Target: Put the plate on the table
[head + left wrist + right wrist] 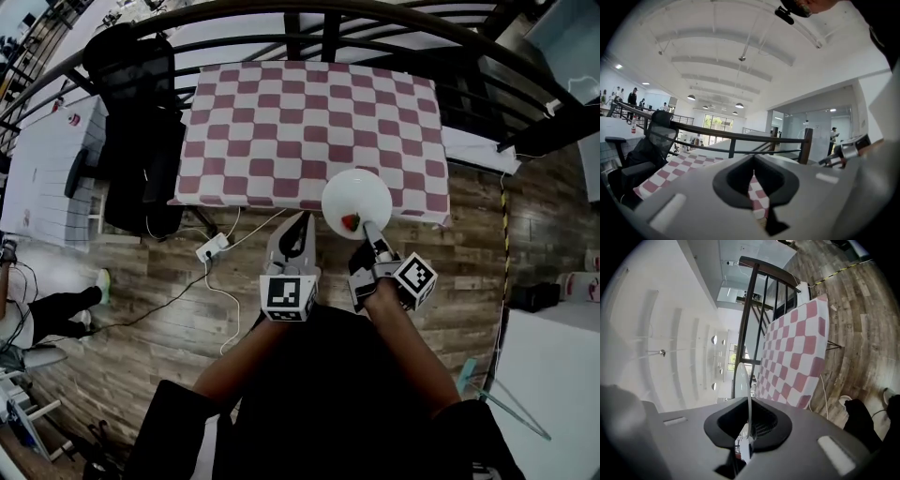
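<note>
A white round plate (356,197) hangs over the near right edge of the table (281,122), which wears a pink-and-white checked cloth. My right gripper (367,228) is shut on the plate's near rim, beside a small red mark on it. In the right gripper view the plate (742,385) stands edge-on between the pads of the right gripper (745,439), with the table (797,348) beyond. My left gripper (302,225) floats left of the plate over the floor, shut and holding nothing. Checked cloth shows through the narrow slit of the left gripper (757,190).
A black office chair (136,122) stands against the table's left side. A dark metal railing (309,14) curves behind the table. On the wooden floor (169,319) lie a white power strip (212,248) and its cables. A person's leg (66,305) shows far left.
</note>
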`<state>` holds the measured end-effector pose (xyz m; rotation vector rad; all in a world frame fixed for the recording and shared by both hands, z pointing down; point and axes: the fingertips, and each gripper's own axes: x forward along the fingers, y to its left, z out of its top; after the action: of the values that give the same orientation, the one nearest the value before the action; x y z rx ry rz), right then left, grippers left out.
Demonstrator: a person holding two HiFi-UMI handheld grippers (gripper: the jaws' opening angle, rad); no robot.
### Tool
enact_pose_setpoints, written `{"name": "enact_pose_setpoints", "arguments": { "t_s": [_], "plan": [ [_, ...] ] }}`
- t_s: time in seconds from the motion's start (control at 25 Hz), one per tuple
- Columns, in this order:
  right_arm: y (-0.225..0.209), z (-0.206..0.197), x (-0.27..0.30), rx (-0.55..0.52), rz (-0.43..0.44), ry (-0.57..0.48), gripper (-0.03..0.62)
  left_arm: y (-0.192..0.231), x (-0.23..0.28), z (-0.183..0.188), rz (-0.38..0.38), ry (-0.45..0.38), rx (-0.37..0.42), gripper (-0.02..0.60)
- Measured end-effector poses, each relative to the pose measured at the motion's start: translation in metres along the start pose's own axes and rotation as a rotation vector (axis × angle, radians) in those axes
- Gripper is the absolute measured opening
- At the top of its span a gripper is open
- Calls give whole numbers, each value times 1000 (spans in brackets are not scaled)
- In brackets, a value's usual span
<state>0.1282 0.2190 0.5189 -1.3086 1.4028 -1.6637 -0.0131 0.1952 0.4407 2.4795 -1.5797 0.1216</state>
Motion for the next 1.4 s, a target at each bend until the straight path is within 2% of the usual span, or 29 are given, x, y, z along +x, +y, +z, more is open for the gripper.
{"name": "enact_pose_setpoints", "arguments": {
  "t_s": [0.2, 0.48, 0.84, 1.04, 1.4],
  "plan": [
    [18, 14, 49, -7, -24, -30, 12, 37, 40, 21, -5, 6, 1, 8],
    [58, 32, 121, -42, 22, -48, 12, 80, 108, 43, -23, -8, 7, 8],
    [80, 26, 197, -64, 37, -51, 12, 131, 158, 60, -68, -28, 18, 9],
    [85, 14, 227, -69, 34, -8, 12, 164, 172, 62, -15, -21, -4, 8],
    [75, 14, 267, -57, 22, 51, 12, 184, 193, 56, 29, -23, 0, 9]
  ]
}}
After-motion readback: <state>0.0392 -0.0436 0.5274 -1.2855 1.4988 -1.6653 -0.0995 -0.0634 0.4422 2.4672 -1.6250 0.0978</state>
